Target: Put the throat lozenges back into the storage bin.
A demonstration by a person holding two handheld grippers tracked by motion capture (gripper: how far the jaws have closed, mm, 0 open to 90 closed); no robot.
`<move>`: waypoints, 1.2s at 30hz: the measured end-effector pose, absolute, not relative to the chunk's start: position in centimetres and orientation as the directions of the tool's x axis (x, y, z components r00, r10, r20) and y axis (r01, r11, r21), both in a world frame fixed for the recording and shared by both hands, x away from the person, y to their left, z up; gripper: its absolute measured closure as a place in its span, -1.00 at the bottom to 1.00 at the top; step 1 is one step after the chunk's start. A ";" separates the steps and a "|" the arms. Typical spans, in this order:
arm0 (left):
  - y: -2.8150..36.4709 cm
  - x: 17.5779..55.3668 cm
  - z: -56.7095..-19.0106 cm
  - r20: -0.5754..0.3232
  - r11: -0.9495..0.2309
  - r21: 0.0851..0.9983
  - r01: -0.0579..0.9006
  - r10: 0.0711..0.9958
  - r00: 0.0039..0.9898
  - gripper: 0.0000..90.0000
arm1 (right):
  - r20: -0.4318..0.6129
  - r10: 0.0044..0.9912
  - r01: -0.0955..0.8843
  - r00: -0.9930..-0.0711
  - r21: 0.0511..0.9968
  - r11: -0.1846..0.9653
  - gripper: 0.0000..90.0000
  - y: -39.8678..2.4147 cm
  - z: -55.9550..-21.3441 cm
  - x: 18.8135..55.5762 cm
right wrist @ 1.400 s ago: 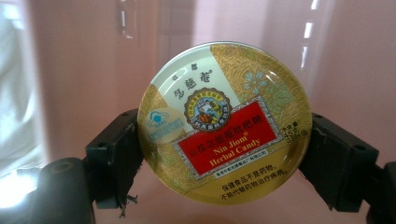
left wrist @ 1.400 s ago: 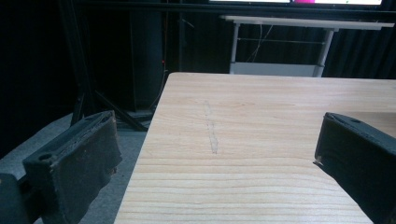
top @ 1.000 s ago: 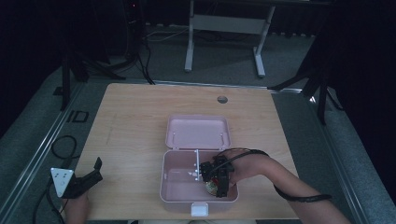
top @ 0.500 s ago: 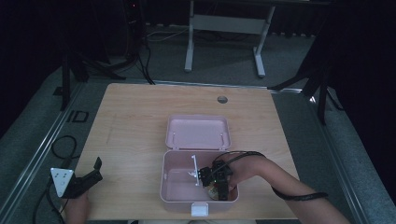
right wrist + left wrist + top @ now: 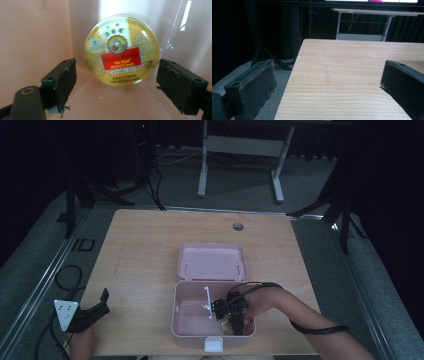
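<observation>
An open pink box lies near the table's front edge, its lid folded back flat. My right gripper reaches into the box's right compartment. In the right gripper view a round gold candy tin with a red label rests inside the box against the pink wall; my right gripper is open, jaws wide on either side of the tin and not touching it. My left gripper sits at the table's front left corner, open, and in the left gripper view its jaws hold nothing.
A white divider stands inside the box. The wooden table has a round grommet hole at the back. A white desk frame and dark stands are on the floor beyond.
My right gripper has shifted slightly toward the front right corner of the box, over the tin. The left gripper has stayed put.
</observation>
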State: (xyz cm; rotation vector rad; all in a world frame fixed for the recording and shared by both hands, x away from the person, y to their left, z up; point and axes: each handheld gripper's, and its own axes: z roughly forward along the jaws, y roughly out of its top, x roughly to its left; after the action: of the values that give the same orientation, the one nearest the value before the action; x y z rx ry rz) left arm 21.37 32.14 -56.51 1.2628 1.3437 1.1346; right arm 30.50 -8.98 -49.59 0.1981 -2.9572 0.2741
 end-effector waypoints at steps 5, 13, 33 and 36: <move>32.1 21.4 -56.5 -0.038 0.041 0.991 0.130 0.999 -0.027 -0.99 | 0.169 -0.120 -0.142 -0.978 -0.124 0.982 -0.69 -9.0 -48.1 30.6; 32.1 21.4 -56.5 -0.037 0.040 0.991 0.128 0.999 -0.027 -0.99 | 0.116 -0.132 -0.131 -0.984 0.012 0.991 -0.71 -9.6 -44.3 30.5; 32.1 21.3 -56.5 -0.037 0.040 0.992 0.124 0.999 -0.029 -0.99 | -0.011 0.028 0.024 -1.000 0.260 0.965 -0.71 -18.6 -39.1 31.5; 32.1 21.3 -56.5 -0.037 0.040 0.991 0.124 0.999 -0.029 -0.99 | -0.020 0.063 0.055 -0.998 0.280 0.958 -0.71 -20.1 -39.4 31.7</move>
State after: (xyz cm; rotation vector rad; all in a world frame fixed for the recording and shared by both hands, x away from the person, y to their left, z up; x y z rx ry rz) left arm 21.32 32.12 -56.53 1.2587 1.3388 1.1385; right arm 31.65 -20.13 -39.37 -0.0945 -3.1375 -0.4479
